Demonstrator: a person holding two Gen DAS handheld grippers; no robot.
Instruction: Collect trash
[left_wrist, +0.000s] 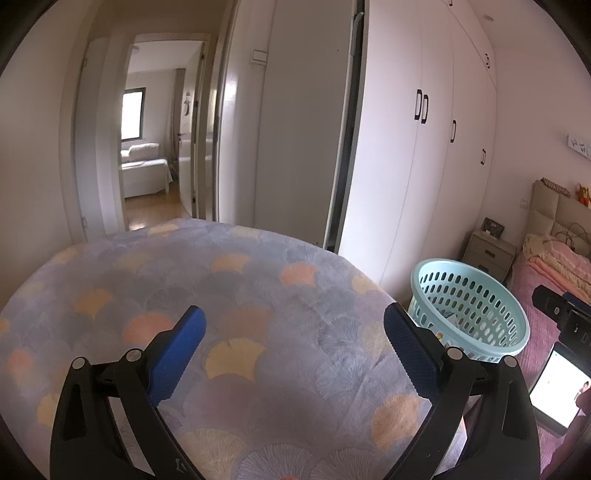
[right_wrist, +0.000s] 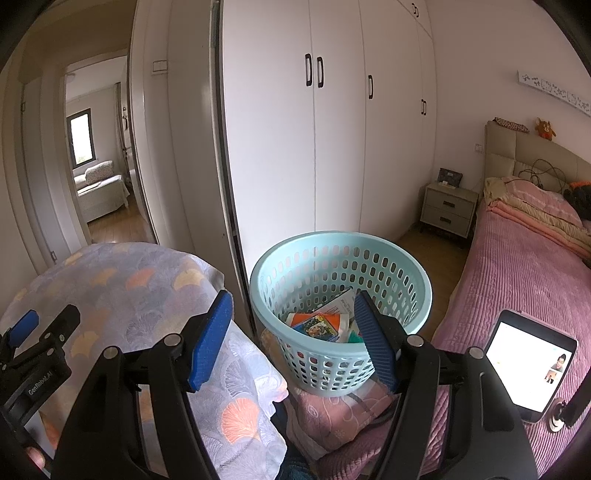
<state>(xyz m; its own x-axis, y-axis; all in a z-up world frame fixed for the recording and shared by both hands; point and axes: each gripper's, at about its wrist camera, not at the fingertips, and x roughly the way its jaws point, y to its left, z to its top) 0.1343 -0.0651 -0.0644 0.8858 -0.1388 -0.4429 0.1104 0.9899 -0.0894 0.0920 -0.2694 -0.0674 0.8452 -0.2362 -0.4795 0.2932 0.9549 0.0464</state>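
A light blue perforated basket (right_wrist: 340, 280) stands on a pink cushion (right_wrist: 332, 410) beside the bed; it also shows in the left wrist view (left_wrist: 469, 306). Trash lies inside it: paper and colourful wrappers (right_wrist: 319, 323). My right gripper (right_wrist: 291, 328) is open and empty, hovering just in front of the basket. My left gripper (left_wrist: 293, 325) is open and empty above a blanket-covered surface (left_wrist: 229, 302) with a fan pattern. The left gripper also shows at the left edge of the right wrist view (right_wrist: 40, 328).
White wardrobe doors (right_wrist: 332, 129) stand behind the basket. A pink bed (right_wrist: 517, 280) lies to the right with a lit tablet (right_wrist: 528, 362) on it. A nightstand (right_wrist: 448, 210) sits in the corner. An open doorway (left_wrist: 155, 147) leads to another room.
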